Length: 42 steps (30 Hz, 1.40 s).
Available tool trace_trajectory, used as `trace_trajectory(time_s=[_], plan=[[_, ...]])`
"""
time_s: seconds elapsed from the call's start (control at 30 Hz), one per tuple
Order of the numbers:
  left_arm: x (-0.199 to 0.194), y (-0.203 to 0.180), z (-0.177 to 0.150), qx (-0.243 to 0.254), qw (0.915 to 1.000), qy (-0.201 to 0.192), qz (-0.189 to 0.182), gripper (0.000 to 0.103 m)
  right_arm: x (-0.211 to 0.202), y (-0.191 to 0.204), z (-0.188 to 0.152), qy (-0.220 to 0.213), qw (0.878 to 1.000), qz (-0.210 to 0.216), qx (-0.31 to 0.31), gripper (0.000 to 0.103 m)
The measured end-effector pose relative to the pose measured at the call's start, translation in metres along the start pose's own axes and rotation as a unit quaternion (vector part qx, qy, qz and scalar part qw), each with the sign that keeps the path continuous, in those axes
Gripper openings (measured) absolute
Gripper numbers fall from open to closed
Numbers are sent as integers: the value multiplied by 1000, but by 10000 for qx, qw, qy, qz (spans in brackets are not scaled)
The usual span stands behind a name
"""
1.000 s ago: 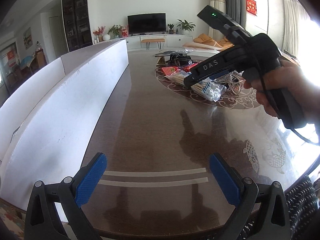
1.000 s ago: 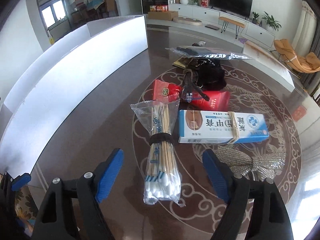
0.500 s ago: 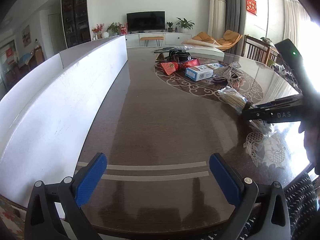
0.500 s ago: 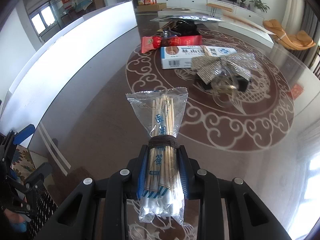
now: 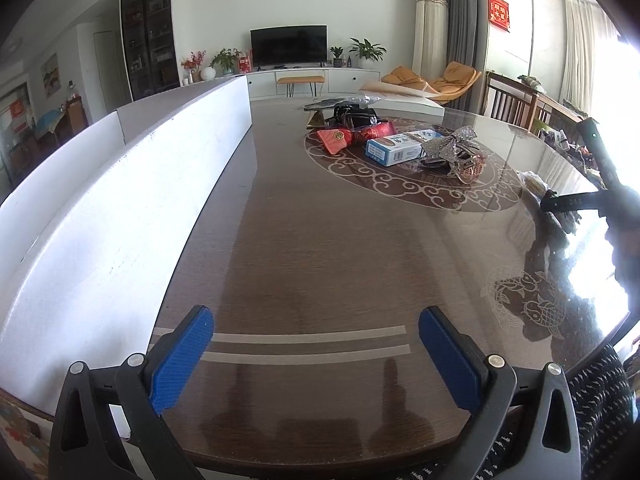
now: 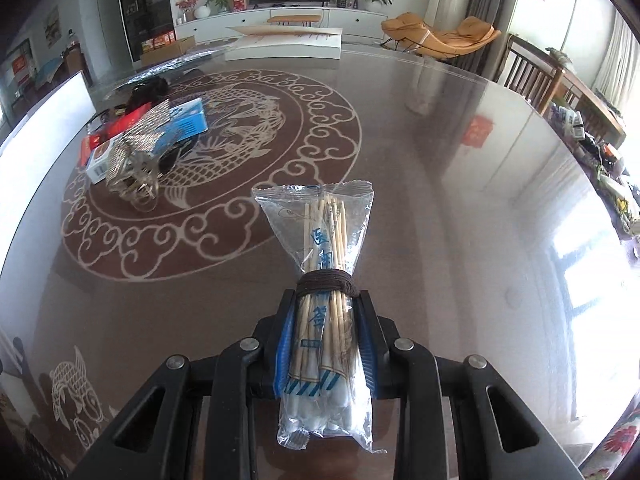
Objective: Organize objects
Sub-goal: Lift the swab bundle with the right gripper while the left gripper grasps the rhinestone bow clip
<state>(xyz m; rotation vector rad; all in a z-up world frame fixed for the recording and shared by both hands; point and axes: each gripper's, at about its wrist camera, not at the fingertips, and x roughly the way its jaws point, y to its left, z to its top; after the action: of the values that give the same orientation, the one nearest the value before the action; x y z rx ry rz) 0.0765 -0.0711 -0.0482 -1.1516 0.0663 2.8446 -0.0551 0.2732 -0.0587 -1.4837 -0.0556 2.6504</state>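
Right gripper (image 6: 325, 344): clamped on a bag of cotton swabs (image 6: 324, 300), held above the glossy table (image 6: 460, 208), away from the pile. Left gripper (image 5: 316, 356): fingers spread wide, holding nothing, low over the table edge. Pile on the round pattern: blue box (image 5: 400, 147), silver bow (image 5: 454, 145), red packet (image 5: 352, 136).

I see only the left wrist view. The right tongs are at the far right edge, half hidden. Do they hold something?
Observer: Yes. The right tongs are shut on a bag of cotton swabs.
Operator: Where is the grip on the bag?
Observer: At the middle, just behind a dark band wound around the sticks.
Operator: Is the table in front of it free?
Observer: Ahead is bare table; the blue box lies far to the left.
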Motion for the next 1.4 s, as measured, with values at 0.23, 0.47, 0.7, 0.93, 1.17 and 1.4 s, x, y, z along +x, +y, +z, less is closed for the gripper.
trace_trajectory(time_s=[0.23, 0.47, 0.7, 0.93, 1.17, 1.4], plan=[[0, -3, -1, 79, 10000, 5, 41, 103, 33, 40, 58, -192, 9984, 389, -354, 29], [4, 0, -4, 1, 9999, 132, 19, 103, 0, 130, 6, -436, 9657, 1701, -1911, 29], [14, 4, 17, 88, 9992, 232, -306, 103, -23, 140, -38, -352, 9657, 1785, -1855, 29], [30, -3, 70, 946, 9793, 563, -1698, 103, -30, 107, -44, -133, 9734, 1624, -1610, 29], [43, -14, 50, 1589, 9646, 1143, -1766, 103, -32, 91, -47, 7, 9761, 1747, -1293, 29], [36, -19, 19, 1821, 9522, 1404, -2010, 103, -33, 91, -44, 256, 9736, 1893, -1245, 35]])
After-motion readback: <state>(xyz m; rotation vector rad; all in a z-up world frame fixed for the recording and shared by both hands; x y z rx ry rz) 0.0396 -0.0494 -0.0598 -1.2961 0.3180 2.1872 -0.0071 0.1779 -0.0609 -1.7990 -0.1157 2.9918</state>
